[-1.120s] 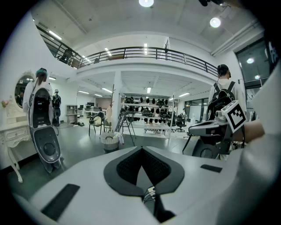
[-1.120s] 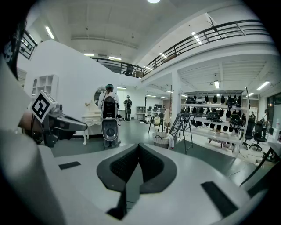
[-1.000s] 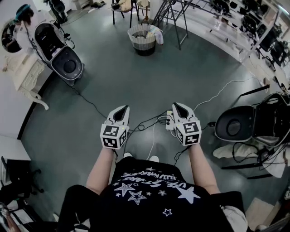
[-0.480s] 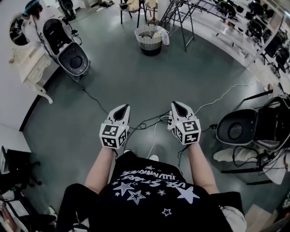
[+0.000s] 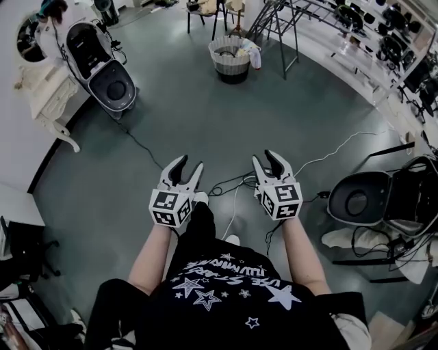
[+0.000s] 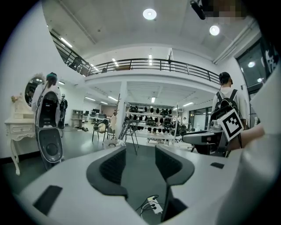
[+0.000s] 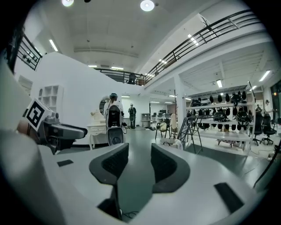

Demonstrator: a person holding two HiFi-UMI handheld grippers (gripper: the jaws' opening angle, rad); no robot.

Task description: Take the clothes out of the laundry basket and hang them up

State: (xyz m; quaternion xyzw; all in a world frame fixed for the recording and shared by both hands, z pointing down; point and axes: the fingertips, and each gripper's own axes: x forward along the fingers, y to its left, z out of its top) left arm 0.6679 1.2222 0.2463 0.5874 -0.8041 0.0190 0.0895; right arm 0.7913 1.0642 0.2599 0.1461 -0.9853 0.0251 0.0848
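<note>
- Left gripper (image 5: 190, 165) is held out in front of the person; its jaws stand spread, having just been opening; its own view (image 6: 140, 149) shows nothing between the dark ribbed pads, only bare floor (image 5: 205, 116) and, lower down, a white power strip (image 6: 154, 205) with plugs in it
- right gripper (image 5: 267, 163) is level with it and near it, pointing the same way; its jaws too have just been opening and now stand apart; nothing is between them in its own view (image 7: 139, 147)
- each gripper carries a cube with square markers at its rear end; bare forearms run back from there to a black shirt (image 5: 226, 284) printed with white stars
- laundry basket (image 5: 231, 60) stands on the floor well ahead of both grippers, near the top of the head view; it is round and pale with a dark base; clothes (image 5: 252, 55) show in it, and a white piece hangs over its rim on the right
- metal rack (image 5: 277, 31) with splayed legs stands just beside the basket, on its right; a chair (image 5: 205, 10) stands beyond the basket
- left of the basket, near a white dressing table (image 5: 51, 102), a black-and-white pod-shaped machine (image 5: 102, 72) stands open; a second one (image 5: 366, 198) sits at the right, near the right gripper
- black cables (image 5: 229, 184) trail over the floor between the two grippers
</note>
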